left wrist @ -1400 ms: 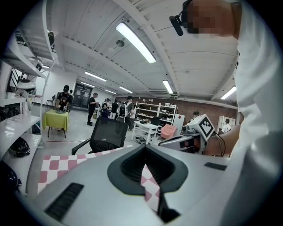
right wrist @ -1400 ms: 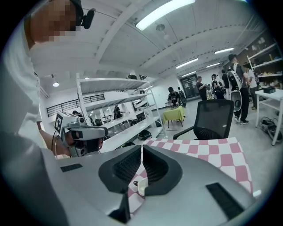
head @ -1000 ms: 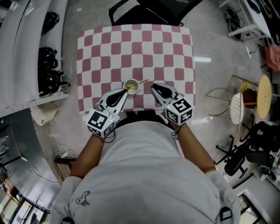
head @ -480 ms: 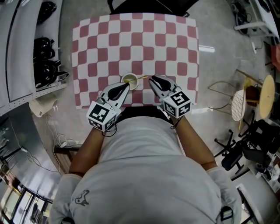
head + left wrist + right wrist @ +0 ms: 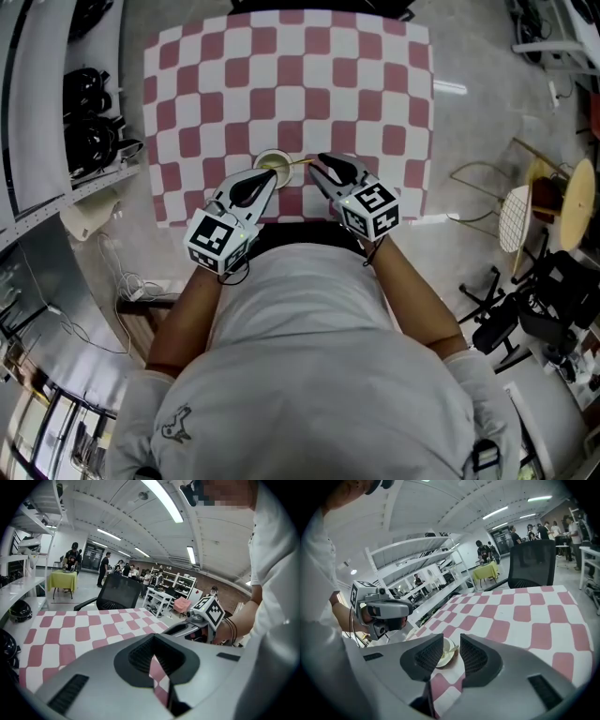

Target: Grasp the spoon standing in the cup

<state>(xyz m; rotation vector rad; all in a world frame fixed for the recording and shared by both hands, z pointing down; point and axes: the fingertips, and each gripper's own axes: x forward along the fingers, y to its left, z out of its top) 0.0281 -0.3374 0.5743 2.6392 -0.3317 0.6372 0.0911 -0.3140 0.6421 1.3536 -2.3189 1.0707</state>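
Observation:
A small pale cup (image 5: 270,163) stands on the red-and-white checked cloth (image 5: 356,84), near its front edge. A spoon (image 5: 300,162) leans out of the cup toward the right. My right gripper (image 5: 317,168) is open, its tips just right of the spoon handle. In the right gripper view the cup (image 5: 444,652) and the spoon (image 5: 453,648) show in the gap between the right gripper (image 5: 451,645) jaws, a little beyond them. My left gripper (image 5: 269,177) sits just in front of the cup, shut and empty. The left gripper (image 5: 157,657) shows only a thin sliver of cloth between its jaws.
A black office chair (image 5: 119,591) stands at the table's far side. White shelving with dark helmets (image 5: 89,141) runs along the left. Chairs and a round stool (image 5: 562,202) crowd the floor at the right. People stand far back in the room.
Both grippers have edged forward toward the cup. The right gripper's tips have come closer to the spoon handle. The head view has shifted, and the table sits higher in the picture.

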